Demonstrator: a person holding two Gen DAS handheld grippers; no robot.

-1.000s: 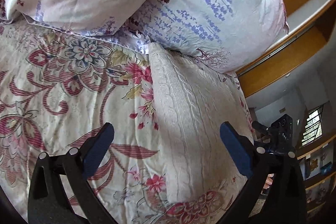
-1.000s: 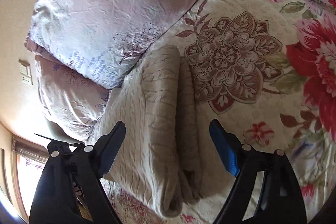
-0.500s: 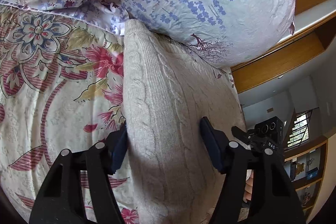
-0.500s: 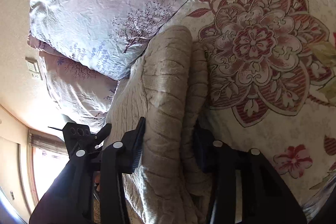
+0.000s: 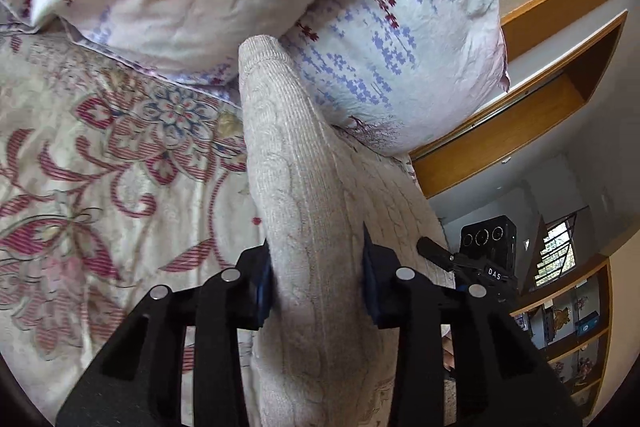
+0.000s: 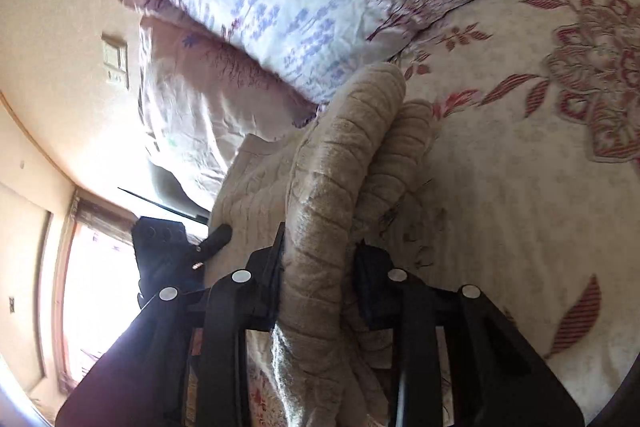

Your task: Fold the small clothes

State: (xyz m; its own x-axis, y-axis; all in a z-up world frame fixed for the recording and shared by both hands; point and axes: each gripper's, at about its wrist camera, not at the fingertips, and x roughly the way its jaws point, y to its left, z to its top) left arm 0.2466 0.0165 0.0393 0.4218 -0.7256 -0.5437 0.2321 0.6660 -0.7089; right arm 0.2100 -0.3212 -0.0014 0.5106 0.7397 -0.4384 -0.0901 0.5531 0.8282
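Bed with floral quilt [image 5: 100, 187] fills lower left of left view. Two pale pillows [image 5: 400, 59] stacked at top. Wooden frame [image 5: 520, 115] at right, shelves [image 5: 576, 331] lower right. Barred window [image 5: 556, 251] beside them. Right view: beige wall [image 6: 60, 27], switch plate [image 6: 115, 61], bright window [image 6: 96, 287] lower left, possibly curtained.

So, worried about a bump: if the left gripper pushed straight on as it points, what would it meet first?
Beyond the cream cable-knit garment its closing jaws already pinch, probably the white pillow with blue flower print; depth is unclear.
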